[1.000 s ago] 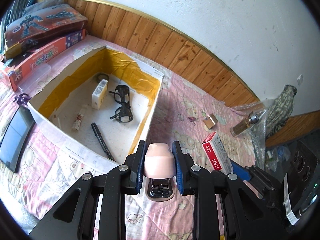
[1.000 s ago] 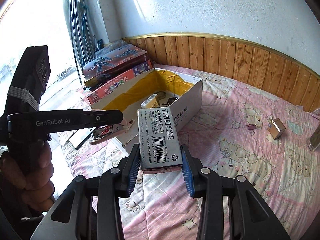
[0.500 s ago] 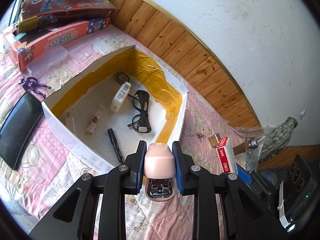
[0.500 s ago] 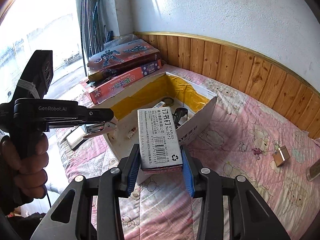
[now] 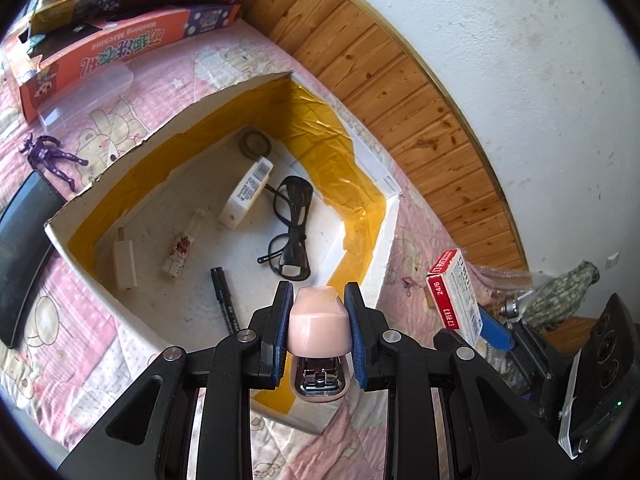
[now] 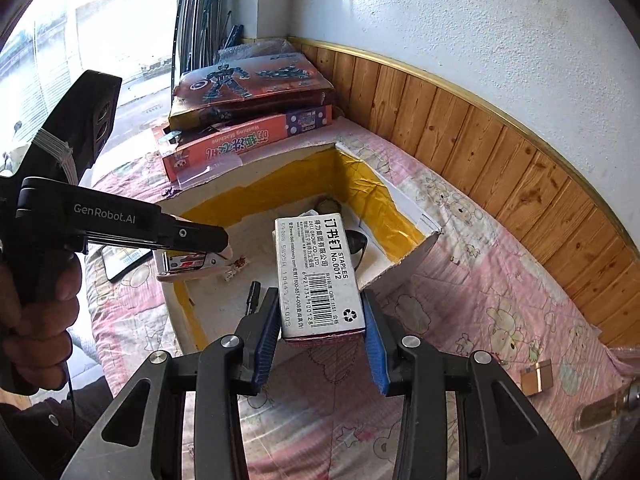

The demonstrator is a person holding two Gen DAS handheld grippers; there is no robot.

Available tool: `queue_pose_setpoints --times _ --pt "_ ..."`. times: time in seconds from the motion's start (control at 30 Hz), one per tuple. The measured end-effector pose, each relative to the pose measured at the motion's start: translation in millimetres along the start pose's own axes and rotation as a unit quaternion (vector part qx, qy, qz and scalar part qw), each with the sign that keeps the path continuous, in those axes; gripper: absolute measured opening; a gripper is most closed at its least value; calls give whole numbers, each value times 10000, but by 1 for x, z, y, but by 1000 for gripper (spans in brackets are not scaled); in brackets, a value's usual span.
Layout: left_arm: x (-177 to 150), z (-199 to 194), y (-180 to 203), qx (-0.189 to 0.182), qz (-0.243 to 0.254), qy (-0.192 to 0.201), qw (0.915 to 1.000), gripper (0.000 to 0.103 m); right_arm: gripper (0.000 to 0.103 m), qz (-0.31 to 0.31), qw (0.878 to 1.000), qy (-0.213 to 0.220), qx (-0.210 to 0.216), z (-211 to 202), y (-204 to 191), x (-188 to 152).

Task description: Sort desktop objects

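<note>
Stapler point(image 5: 320, 320) between left jaws, clamped.

Open from above: white box point(image 5: 384, 248), yellow-lined walls on every side. Bare floor near the front wall, between pen point(image 5: 225, 304) and glasses point(image 5: 292, 228). Cluttering the floor elsewhere: white carton point(image 5: 246, 192), two small sticks at left, a ring in the far corner. Stacked toy boxes point(image 6: 248, 128) close behind the far wall. Bare pink quilt point(image 6: 480, 280) on the right.
</note>
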State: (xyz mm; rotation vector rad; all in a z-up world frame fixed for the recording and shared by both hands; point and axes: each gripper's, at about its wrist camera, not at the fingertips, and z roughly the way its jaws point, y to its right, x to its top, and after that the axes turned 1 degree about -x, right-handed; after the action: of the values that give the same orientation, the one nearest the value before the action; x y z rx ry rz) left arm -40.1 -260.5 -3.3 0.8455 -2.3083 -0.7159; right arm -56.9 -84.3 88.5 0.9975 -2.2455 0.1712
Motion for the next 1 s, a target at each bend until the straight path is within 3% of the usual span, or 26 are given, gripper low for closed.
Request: queue_pose_setpoints --times 0.47,0.83,1.0 --pt "41 55 -23 223 -324 -742 9965 26 41 -1113 9866 -1070 524 63 -10 17" --pt "52 90 -31 952 136 -1358 9861 26 41 -1873 9633 -1773 738 103 -39 14" --pt "55 98 -29 1085 318 -1476 9826 26 41 -2123 9529 -2002 829 116 -50 14"
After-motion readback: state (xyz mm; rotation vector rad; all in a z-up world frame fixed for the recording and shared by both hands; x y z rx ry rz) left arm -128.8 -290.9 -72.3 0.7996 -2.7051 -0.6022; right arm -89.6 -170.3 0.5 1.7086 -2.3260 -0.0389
